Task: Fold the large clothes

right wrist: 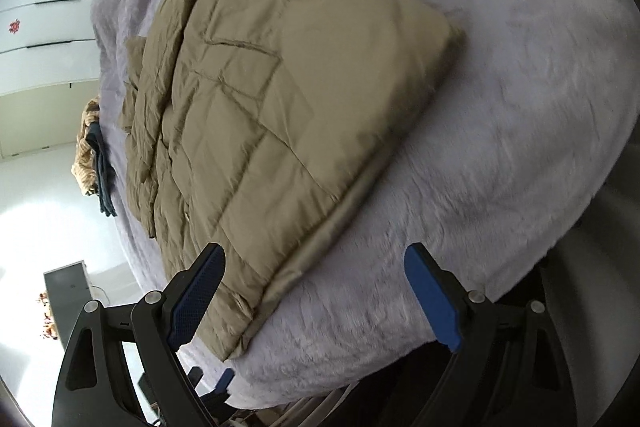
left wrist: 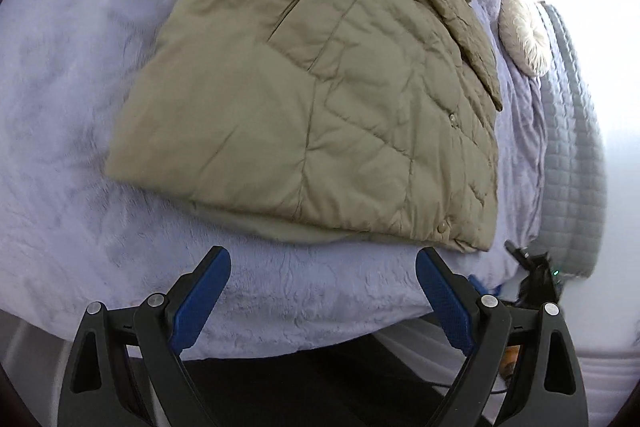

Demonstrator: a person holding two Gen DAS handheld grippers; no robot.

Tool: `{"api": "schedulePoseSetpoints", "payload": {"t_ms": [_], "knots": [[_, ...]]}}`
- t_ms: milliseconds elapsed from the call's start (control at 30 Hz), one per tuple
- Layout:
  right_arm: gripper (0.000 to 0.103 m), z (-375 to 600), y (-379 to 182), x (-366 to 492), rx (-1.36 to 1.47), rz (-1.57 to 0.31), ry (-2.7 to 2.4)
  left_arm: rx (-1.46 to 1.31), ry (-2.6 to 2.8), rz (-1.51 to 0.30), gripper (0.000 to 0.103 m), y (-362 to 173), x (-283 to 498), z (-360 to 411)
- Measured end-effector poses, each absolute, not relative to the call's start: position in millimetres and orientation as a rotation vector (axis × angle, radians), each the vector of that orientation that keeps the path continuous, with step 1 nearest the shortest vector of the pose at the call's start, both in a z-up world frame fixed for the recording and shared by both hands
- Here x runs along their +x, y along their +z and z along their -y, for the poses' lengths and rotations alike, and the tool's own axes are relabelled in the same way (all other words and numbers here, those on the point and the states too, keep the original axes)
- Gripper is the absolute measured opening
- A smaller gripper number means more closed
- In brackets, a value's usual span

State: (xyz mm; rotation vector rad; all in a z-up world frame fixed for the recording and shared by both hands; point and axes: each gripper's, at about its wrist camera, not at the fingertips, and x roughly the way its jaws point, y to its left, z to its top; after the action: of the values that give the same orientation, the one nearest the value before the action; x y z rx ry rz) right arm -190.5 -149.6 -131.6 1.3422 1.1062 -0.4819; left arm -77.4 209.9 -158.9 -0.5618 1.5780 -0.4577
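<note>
A tan quilted jacket [left wrist: 320, 99] lies folded on a lavender plush bed cover [left wrist: 80, 107]. It also shows in the right wrist view [right wrist: 264, 131], with its sleeve and collar edge at the left. My left gripper [left wrist: 323, 259] is open and empty, a little short of the jacket's near hem. My right gripper [right wrist: 314, 257] is open and empty, and hovers over the jacket's near corner and the bed cover [right wrist: 500, 107]. Neither gripper touches the jacket.
A round cream fluffy cushion [left wrist: 524, 35] and a grey quilted blanket [left wrist: 572, 147] lie at the bed's right side. A dark device [left wrist: 536, 275] sits by the bed's near right corner. Dark and tan clothes [right wrist: 94, 163] hang off the bed's far edge.
</note>
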Motion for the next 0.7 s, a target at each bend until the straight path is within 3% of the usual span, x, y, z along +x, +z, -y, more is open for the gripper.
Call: {"api": "schedulePoseSetpoints", "payload": {"t_ms": [300,700], "knots": [[0.093,158.8,-152.1,-197.0,1.488,-0.984,-0.470,-0.708,-0.451,-1.560,0.094,-193.8,-62.8,-190.9],[0.090,186.6,-183.3,-182.3,1.689,-0.831,-0.446,-0.786,-0.378,-1.514,0.094,-202.8,-39.6,-164.4]]}}
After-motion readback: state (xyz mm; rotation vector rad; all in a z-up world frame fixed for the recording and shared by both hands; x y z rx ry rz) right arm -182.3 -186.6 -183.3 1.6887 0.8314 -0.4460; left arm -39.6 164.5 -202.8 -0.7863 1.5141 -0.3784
